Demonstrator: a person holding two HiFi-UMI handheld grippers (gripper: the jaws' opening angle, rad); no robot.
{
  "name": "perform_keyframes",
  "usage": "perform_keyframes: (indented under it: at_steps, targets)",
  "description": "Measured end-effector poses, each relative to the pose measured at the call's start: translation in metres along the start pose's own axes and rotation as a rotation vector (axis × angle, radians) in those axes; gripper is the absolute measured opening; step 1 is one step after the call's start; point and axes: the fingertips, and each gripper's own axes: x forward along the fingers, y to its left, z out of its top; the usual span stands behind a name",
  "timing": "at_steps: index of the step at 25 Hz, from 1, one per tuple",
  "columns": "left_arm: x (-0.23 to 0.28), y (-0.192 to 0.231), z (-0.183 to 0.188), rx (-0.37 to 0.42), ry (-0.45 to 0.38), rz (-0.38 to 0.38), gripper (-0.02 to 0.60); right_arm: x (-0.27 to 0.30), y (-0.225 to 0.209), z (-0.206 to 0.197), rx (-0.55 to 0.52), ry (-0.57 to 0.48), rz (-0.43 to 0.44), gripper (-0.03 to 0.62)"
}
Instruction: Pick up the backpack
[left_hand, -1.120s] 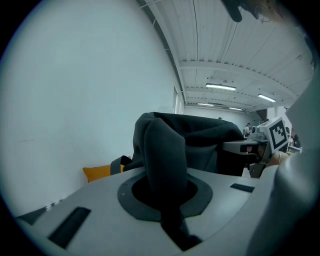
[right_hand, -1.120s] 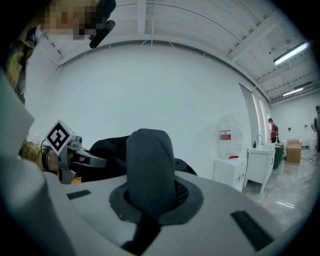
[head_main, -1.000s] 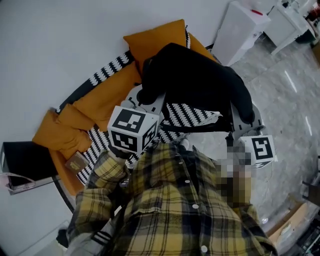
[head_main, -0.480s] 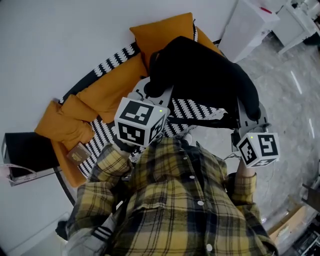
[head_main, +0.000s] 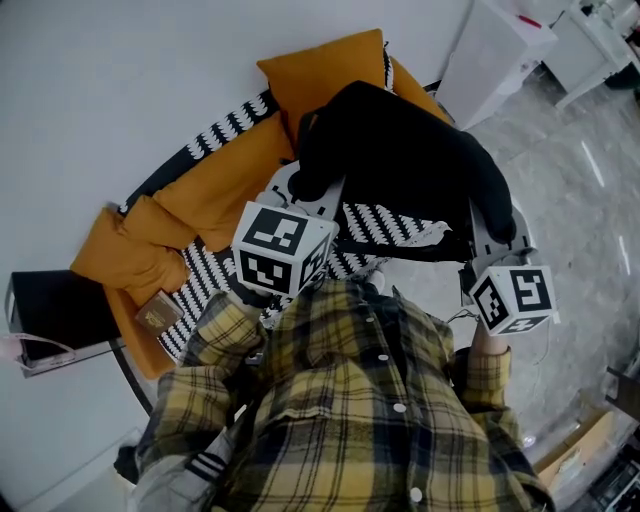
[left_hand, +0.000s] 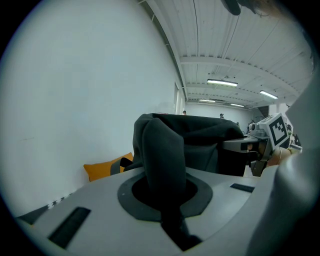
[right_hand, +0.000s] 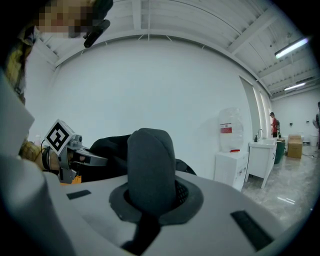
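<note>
Holding: the black backpack (head_main: 410, 160) is pinched at both ends, one pinch per hand.
Left gripper (left_hand: 164, 192): jaws pressed together on a dark fold of the backpack.
Right gripper (right_hand: 149, 202): jaws clamped on a padded strap (right_hand: 150, 165).
Backpack: spans the two grippers, over the round seat (head_main: 385, 225) with its black-and-white cover, beside the orange cushions (head_main: 215, 185).
Person: a yellow plaid shirt (head_main: 350, 400) fills the lower head view.
Nearby: a white cabinet (head_main: 490, 55) stands beyond the seat.
</note>
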Motion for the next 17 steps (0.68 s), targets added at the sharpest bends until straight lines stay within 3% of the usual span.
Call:
perform_keyframes:
  at_steps: [17]
  targets:
    - [0.003, 0.016, -0.008, 0.006, 0.013, -0.002, 0.035, 0.011, 0.012, -0.005, -0.012, 0.028, 0.000, 0.029]
